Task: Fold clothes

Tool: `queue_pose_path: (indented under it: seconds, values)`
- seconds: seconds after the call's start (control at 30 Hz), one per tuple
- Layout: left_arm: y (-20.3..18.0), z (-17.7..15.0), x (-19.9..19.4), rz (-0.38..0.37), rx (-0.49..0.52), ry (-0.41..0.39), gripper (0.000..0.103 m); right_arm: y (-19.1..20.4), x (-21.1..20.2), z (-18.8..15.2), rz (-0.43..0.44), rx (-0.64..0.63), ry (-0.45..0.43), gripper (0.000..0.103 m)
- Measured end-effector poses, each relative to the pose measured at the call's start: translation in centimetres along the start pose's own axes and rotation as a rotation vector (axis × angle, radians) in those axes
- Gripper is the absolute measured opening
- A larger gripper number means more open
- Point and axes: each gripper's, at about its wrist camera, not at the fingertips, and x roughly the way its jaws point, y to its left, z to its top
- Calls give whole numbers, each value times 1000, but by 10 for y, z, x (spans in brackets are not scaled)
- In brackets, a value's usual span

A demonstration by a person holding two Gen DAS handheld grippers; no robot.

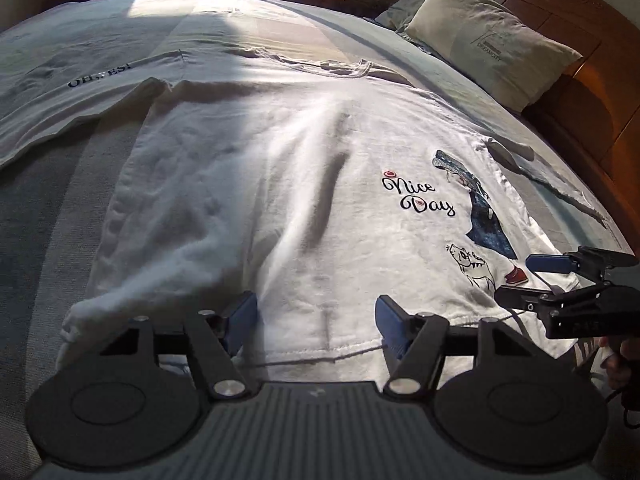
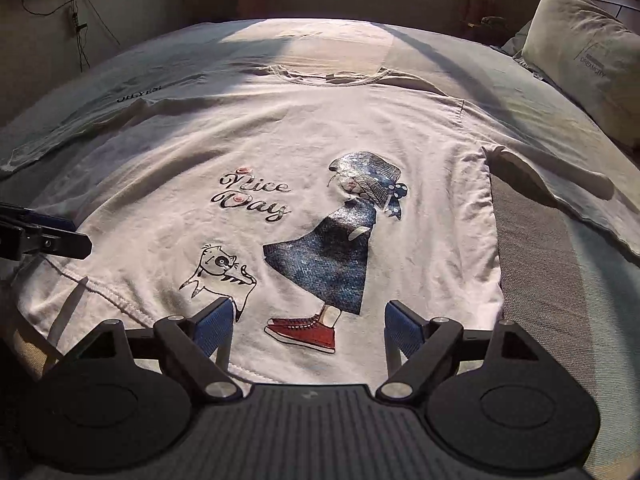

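Note:
A white T-shirt [image 1: 260, 184] [image 2: 304, 128] lies spread flat on the bed, front up, with a "Nice Day" print, a girl in a blue dress and a cat. Its hem is nearest both cameras and its collar is far. My left gripper [image 1: 316, 322] stands open over the hem's left part, nothing between its blue pads. My right gripper [image 2: 308, 326] is open over the hem by the printed red shoe; it also shows in the left wrist view at the right edge [image 1: 516, 280]. The left gripper's fingers [image 2: 40, 232] enter the right wrist view at the left.
A second pale garment [image 1: 60, 80] [image 2: 100, 96] printed "OH,YES!" lies to the left, partly under the shirt's sleeve. A beige pillow [image 1: 492, 36] [image 2: 584, 52] leans on a wooden headboard [image 1: 592, 92] at the right. Grey bedcover [image 2: 536, 264] shows beside the shirt.

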Motion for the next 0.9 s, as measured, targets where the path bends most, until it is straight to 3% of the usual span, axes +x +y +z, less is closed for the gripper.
queue_pose_path:
  seconds: [0.1, 0.17, 0.23, 0.43, 0.47, 0.57, 0.7, 0.83, 0.9]
  values:
    - [-3, -18, -22, -23, -16, 14, 74, -9, -22, -31, 9, 56, -4, 95]
    - [-2, -14, -28, -46, -12, 58, 76, -3, -32, -38, -19, -13, 12, 99]
    - [-1, 1, -33, -64, 12, 51, 76, -3, -37, -33, -4, -18, 22, 101]
    - [44, 70, -8, -67, -104, -51, 79, -7, -29, -22, 24, 56, 14, 101]
    - [56, 75, 7, -82, -143, -22, 79, -8, -27, -21, 28, 73, 11, 101]
    - [85, 72, 33, -8, -167, -5, 75, -11, -19, -17, 39, 123, 1, 101]
    - [108, 81, 27, 32, -219, -36, 77, -13, -15, -18, 42, 135, -9, 101]
    - [85, 83, 4, 62, -146, -48, 76, -15, -22, -19, 28, 129, -13, 101]
    - [69, 71, -3, 26, -88, -56, 80, -14, -24, -18, 28, 128, -19, 101]
